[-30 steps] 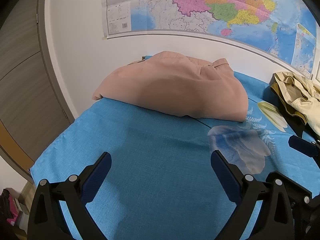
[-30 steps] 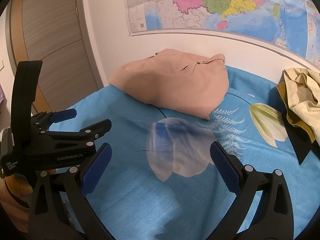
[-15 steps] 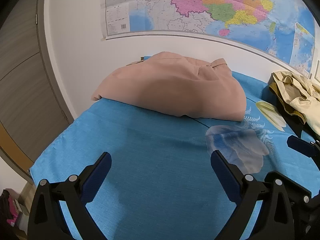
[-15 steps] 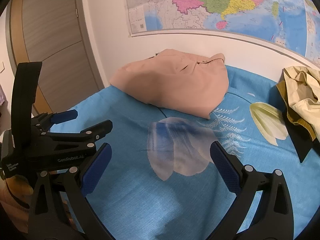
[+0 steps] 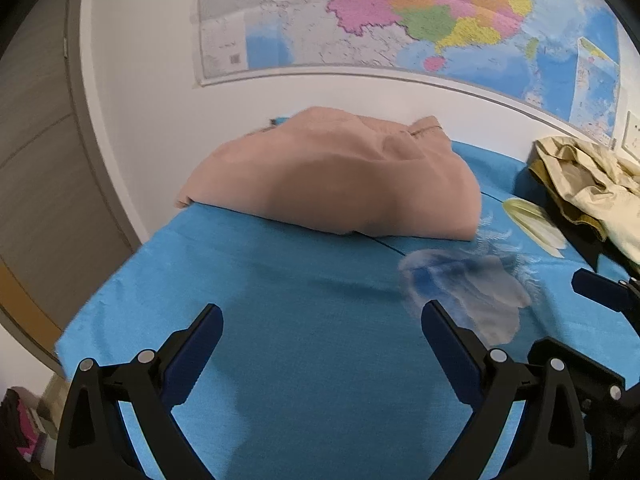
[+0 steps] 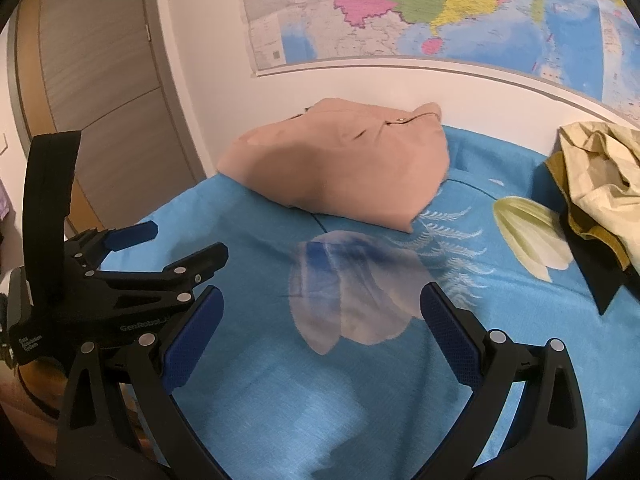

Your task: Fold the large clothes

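My left gripper (image 5: 322, 334) and right gripper (image 6: 322, 314) both hover with their fingers spread wide and nothing between them, low over the bare blue sheet (image 5: 304, 360) of the bed. Over the last second almost nothing has shifted: both views hold nearly the same framing, with only a slight creep toward the far wall. The pink garment (image 5: 332, 184) lies as a rounded, folded bundle beyond my fingers, against the wall under the map (image 5: 400, 20), untouched and unchanged. To the right of the pink garment, well apart from it, a crumpled beige garment (image 6: 600, 172) sits in a heap over something dark. I judge that the pink piece is finished and set aside, and that the beige heap is the next one for me to fetch and spread out.
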The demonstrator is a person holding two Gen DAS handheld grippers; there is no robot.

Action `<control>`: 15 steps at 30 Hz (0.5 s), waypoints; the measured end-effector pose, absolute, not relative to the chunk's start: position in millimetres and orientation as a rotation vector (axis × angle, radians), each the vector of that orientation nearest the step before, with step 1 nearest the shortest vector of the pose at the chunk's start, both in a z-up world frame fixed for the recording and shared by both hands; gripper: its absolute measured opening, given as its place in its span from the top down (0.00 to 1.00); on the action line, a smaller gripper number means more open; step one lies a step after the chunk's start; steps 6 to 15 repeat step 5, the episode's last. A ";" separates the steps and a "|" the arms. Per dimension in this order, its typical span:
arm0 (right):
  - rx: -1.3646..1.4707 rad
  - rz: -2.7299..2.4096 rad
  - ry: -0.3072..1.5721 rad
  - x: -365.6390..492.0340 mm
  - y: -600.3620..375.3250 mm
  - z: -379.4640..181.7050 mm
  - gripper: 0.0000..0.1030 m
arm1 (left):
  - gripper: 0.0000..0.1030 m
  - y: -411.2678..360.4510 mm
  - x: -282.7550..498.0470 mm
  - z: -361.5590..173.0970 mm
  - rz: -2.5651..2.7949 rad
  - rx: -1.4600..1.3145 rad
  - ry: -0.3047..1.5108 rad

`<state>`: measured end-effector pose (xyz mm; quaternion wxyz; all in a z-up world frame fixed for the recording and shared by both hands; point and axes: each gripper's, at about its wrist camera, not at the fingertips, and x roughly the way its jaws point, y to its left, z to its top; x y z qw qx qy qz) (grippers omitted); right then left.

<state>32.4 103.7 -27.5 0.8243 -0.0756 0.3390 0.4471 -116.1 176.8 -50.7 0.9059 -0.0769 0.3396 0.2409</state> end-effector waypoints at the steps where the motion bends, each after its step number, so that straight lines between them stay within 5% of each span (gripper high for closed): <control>1: -0.154 0.942 0.724 33.1 100.0 -27.2 0.06 | 0.07 175.5 -115.0 -51.1 0.492 -0.167 0.704; 15: -0.133 0.908 0.726 35.0 84.1 -26.7 0.06 | 0.07 163.9 -105.4 -51.9 0.428 -0.176 0.713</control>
